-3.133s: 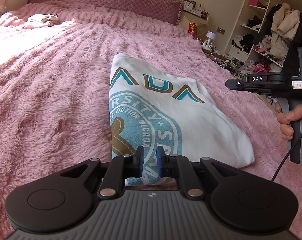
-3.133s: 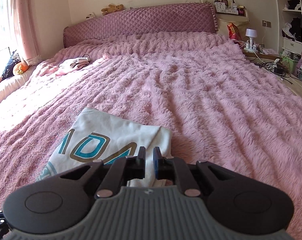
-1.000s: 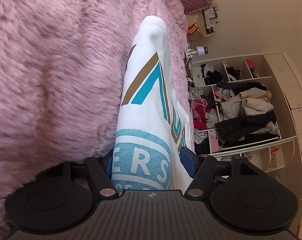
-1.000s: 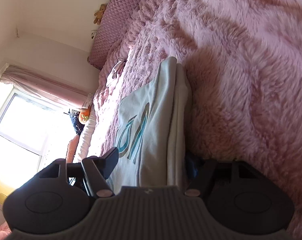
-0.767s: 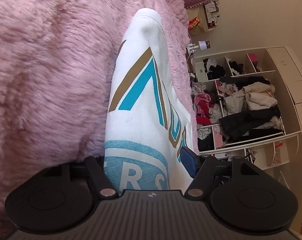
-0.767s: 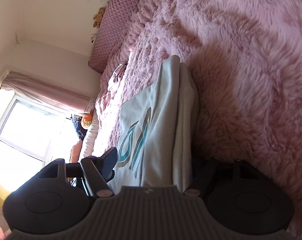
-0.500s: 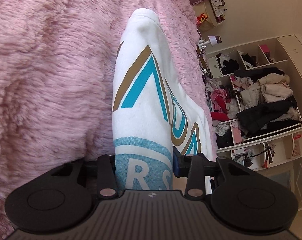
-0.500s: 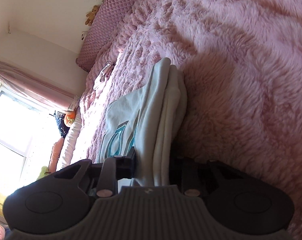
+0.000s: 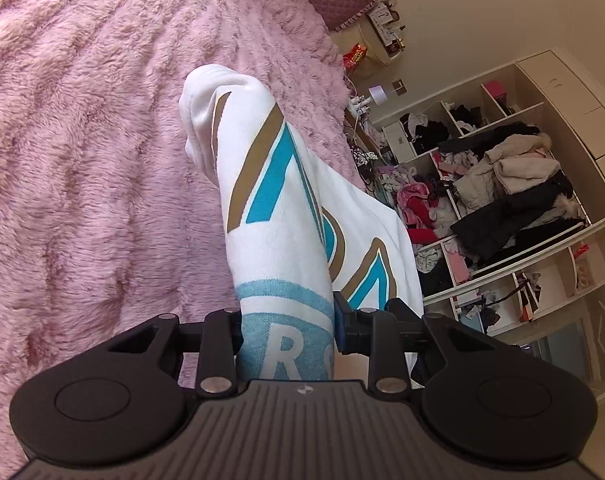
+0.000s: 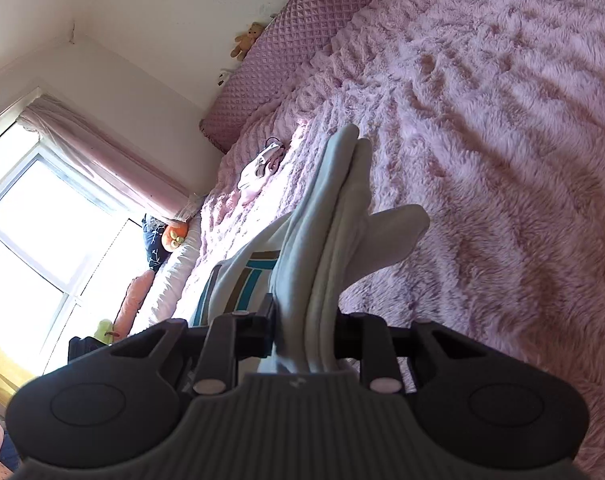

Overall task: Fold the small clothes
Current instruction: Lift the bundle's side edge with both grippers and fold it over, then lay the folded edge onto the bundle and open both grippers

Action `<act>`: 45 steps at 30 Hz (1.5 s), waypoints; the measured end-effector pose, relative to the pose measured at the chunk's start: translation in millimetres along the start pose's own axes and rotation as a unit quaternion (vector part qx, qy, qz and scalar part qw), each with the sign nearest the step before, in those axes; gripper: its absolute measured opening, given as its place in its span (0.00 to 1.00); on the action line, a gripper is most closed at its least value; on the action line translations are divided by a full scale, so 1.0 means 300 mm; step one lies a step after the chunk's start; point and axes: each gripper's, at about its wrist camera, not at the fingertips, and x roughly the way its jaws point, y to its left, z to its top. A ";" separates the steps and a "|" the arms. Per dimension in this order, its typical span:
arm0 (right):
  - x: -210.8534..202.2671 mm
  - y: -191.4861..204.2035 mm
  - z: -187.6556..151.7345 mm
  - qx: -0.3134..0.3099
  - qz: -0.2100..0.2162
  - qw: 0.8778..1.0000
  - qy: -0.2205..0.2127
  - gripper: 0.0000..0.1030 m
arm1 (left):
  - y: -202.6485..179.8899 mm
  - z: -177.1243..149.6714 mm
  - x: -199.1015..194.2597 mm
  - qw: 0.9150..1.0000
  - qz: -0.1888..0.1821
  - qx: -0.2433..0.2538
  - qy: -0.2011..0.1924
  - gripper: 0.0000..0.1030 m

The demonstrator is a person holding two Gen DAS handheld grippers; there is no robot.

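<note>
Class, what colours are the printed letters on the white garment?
Teal with gold-brown outlines on the garment; clearest in the left wrist view.

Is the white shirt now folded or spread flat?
Folded: the white shirt shows several stacked layers between the right hand-held gripper pads, raised off the pink blanket.

Pink plush bed (image 10: 502, 128), bright window (image 10: 34, 240), cluttered shelves (image 9: 502, 208)

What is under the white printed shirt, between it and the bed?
Under the white printed shirt only the pink fluffy blanket shows. The shirt itself hides the blanket directly below, and its inner folded layers.
</note>
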 end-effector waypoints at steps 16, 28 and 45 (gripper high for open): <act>0.096 0.300 -0.401 -0.057 0.032 0.996 0.054 0.19 | 0.114 -0.167 -0.402 0.997 0.048 0.005 -0.052 0.32; 0.264 -0.031 -0.571 -0.009 -0.021 0.991 0.129 0.35 | 0.594 -0.267 -0.315 0.991 -0.019 -0.127 -0.029 0.36; 0.371 -0.096 -0.372 0.049 -0.014 0.990 0.128 0.42 | 0.709 0.075 -0.210 0.986 -0.020 -0.145 -0.085 0.48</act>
